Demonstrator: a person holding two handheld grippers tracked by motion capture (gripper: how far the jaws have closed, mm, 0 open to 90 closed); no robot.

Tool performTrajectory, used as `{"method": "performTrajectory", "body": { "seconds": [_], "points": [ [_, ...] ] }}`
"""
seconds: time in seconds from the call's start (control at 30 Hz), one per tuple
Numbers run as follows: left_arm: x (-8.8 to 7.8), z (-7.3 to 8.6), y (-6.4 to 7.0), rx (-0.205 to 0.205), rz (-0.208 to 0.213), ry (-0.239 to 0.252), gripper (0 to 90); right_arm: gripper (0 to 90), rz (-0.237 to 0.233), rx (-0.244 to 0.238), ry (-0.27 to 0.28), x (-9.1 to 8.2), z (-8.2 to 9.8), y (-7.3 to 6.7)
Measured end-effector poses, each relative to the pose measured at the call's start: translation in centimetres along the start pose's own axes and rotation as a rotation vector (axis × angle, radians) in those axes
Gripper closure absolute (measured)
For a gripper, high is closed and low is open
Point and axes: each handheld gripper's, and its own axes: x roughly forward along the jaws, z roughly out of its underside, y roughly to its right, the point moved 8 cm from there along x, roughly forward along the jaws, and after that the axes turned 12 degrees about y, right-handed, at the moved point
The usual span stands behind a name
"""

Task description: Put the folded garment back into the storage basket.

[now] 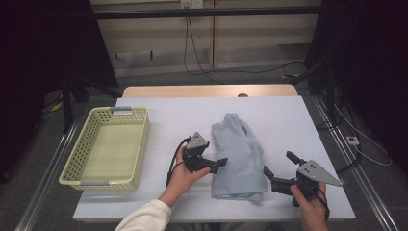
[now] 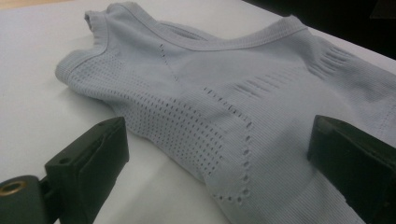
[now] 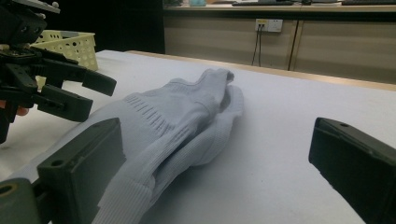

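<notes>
A light blue-grey knit garment lies folded lengthwise in the middle of the white table. My left gripper is open at the garment's left edge, one jaw over the bare table and one over the cloth. Its jaws stand wide apart in the left gripper view, around. At the garment's lower right corner my right gripper is open too, one jaw by the ribbed hem and the other over bare table. Its own jaws frame the point. The left gripper also appears there, open, at the far left.
A pale yellow perforated basket with grey handles stands empty at the table's left side. The same basket peeks out behind the left gripper. Cables and dark stands lie on the floor beyond the table's far edge.
</notes>
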Motion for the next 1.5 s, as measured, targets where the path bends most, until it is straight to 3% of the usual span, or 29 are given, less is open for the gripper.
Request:
{"method": "performTrajectory", "body": {
  "seconds": [0.13, 0.33, 0.5, 0.73, 0.9, 0.97, 1.27, 1.5],
  "points": [
    [0.1, 0.4, -0.1, 0.013, -0.012, -0.027, 5.1, 2.9, -0.001, 0.000, 0.000, 0.0, 0.0, -0.1],
    [0.4, 1.2, 0.0, 0.000, -0.034, -0.081, 5.2, 3.0, 0.000, 0.001, 0.000, 0.1, 0.0, 0.0],
    [0.6, 1.8, 0.0, -0.013, -0.043, -0.107, 5.2, 2.9, -0.002, 0.002, 0.000, 0.1, 0.0, -0.1],
    [0.7, 1.9, 0.1, 0.005, -0.050, -0.120, 7.8, 2.9, -0.003, 0.003, 0.001, 0.0, 0.0, 0.0],
    [0.8, 2.2, 0.2, -0.020, -0.049, -0.150, 12.0, 3.0, -0.002, 0.005, 0.001, 0.0, 0.0, 0.0],
    [0.9, 2.5, 0.5, -0.061, -0.032, -0.181, 15.7, 3.0, -0.002, 0.004, 0.001, 0.0, 0.0, -0.1],
    [0.9, 2.5, 0.8, -0.101, -0.060, -0.179, 21.3, 3.0, -0.004, 0.008, -0.002, 0.1, 0.1, -0.1],
    [0.8, 2.4, 1.4, -0.150, -0.062, -0.202, 34.9, 3.0, -0.006, 0.008, -0.002, 0.2, 0.1, -0.2]
  ]
}}
